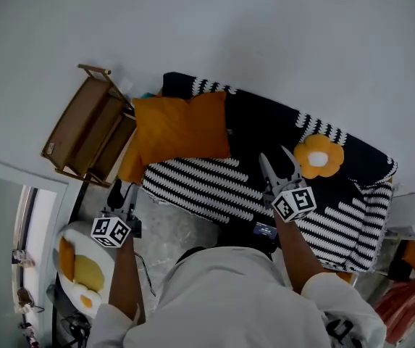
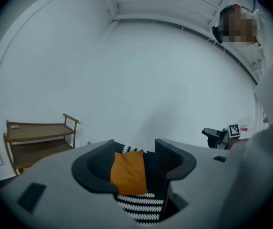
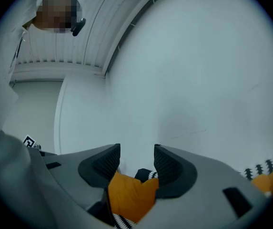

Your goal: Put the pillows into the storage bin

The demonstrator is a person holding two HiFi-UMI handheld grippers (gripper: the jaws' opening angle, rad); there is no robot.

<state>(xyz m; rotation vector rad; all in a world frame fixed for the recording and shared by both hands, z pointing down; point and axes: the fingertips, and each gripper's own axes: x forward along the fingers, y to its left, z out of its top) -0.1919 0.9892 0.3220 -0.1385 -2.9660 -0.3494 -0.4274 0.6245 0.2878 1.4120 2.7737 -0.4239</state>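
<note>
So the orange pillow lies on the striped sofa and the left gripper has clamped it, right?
No: the left gripper view shows the left gripper open, its jaws apart and clear of the orange pillow. The pillow does lie on the striped sofa.

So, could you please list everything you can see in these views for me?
orange pillow: one, orange, left end of the sofa
flower pillow: one, orange with a white centre, right end of the sofa
sofa cover: one, black with white stripes, over the sofa
wooden shelf: one, brown, left of the sofa
white and yellow item: one, low left by the left arm; unclear what it is
left gripper: one, grey, jaws apart, empty
right gripper: one, grey, jaws apart, empty, over the sofa
</note>
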